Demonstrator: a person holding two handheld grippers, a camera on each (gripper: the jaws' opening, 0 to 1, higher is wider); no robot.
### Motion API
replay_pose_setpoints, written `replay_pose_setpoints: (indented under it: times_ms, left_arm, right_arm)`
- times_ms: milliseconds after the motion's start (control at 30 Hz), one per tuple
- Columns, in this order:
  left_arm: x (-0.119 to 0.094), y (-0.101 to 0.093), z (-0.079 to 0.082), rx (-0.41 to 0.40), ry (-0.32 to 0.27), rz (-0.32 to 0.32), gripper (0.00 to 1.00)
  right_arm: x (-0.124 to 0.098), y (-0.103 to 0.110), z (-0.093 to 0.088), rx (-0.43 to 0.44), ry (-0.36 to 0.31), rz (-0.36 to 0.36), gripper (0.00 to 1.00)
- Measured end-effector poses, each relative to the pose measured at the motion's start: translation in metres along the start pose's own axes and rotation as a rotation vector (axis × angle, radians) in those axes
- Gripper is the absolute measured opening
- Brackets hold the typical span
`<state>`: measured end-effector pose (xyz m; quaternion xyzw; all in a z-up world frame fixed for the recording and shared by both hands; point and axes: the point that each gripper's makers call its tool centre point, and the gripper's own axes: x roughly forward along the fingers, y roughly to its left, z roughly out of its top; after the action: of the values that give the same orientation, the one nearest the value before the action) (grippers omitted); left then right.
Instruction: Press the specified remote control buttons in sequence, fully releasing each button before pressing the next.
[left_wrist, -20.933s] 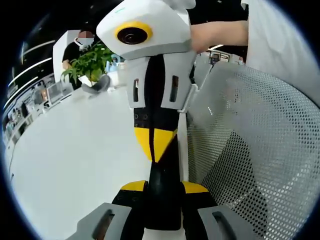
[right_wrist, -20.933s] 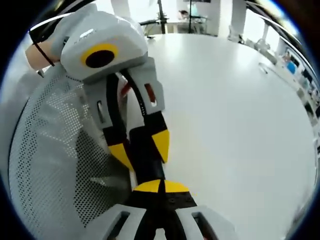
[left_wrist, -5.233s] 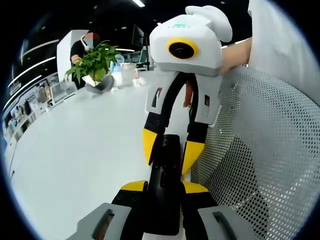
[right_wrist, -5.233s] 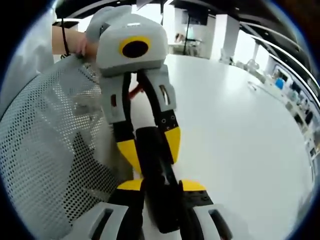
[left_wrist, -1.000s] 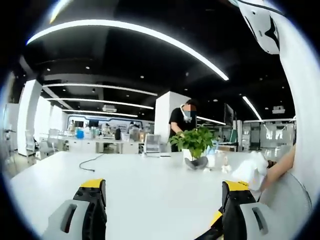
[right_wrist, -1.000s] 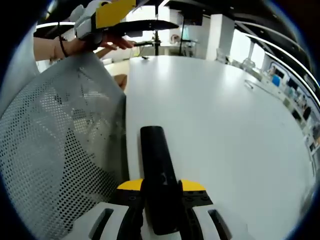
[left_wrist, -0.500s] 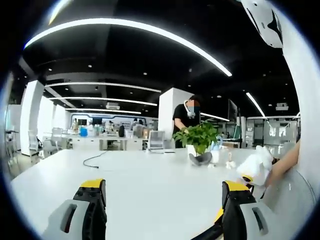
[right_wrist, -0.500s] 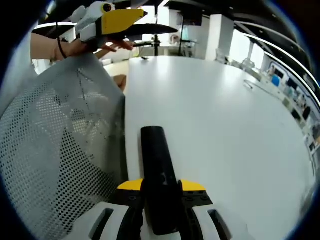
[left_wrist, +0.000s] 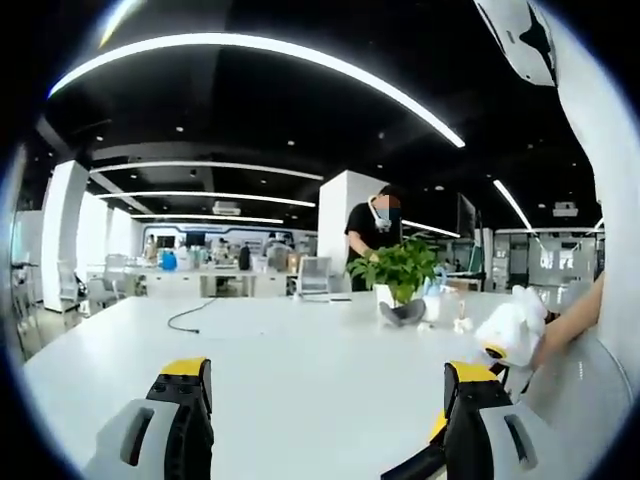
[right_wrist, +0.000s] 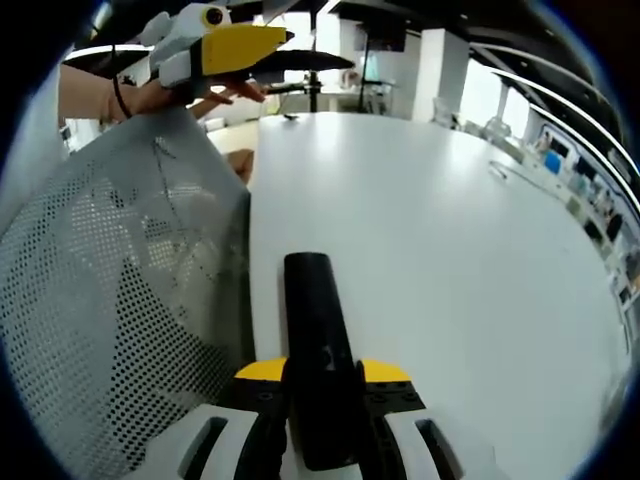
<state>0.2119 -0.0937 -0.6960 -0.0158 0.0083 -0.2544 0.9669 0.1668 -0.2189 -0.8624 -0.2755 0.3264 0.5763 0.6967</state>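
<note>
The black remote control (right_wrist: 315, 340) lies lengthwise over the white table (right_wrist: 450, 280), and my right gripper (right_wrist: 323, 372) is shut on its near end. My left gripper (right_wrist: 215, 45) hangs at the top left of the right gripper view, held by a hand (right_wrist: 150, 95), well away from the remote. In the left gripper view, my left gripper (left_wrist: 327, 375) stands wide open with nothing between its jaws, facing across the table (left_wrist: 300, 350). The right gripper's white body (left_wrist: 510, 330) shows at the right of that view, with a black tip (left_wrist: 415, 463) low beside it.
A grey mesh chair back (right_wrist: 120, 300) stands at the table's left edge. A potted plant (left_wrist: 395, 275), a dark cable (left_wrist: 190, 318) and small items lie far across the table. A person (left_wrist: 375, 235) stands behind the plant. More desks fill the room behind.
Five seconds ago the left gripper's jaws were at the remote; it is now off it, lifted away and open. Over the last second both views barely shift.
</note>
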Motion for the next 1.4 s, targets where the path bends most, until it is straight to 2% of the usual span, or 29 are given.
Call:
replay_pose_setpoints:
  times_ms: [100,133,333,633,900,1400]
  left_arm:
    - [0.0,-0.003,-0.011,-0.006,0.053,-0.016,1.0]
    - [0.001,-0.003,-0.011,-0.004,0.054,-0.015,1.0]
    - [0.0,0.003,0.0,-0.033,-0.001,0.015,1.0]
    - [-0.003,0.007,-0.002,-0.044,-0.005,0.015,1.0]
    - [-0.003,0.005,-0.008,-0.071,0.036,0.013,1.0]
    - [-0.005,0.006,-0.015,-0.066,0.095,0.021,1.0]
  right_arm:
    - [0.0,0.0,0.0,0.0,0.007,-0.005,0.23]
    - [0.0,0.0,0.0,-0.004,0.009,-0.002,0.22]
    - [-0.002,0.001,-0.001,0.004,0.01,0.022,0.22]
    - [-0.002,-0.004,0.0,-0.027,0.034,0.051,0.21]
    - [-0.001,-0.015,0.0,-0.033,0.038,0.078,0.21]
    - [0.001,-0.033,0.001,-0.065,0.054,0.099,0.21]
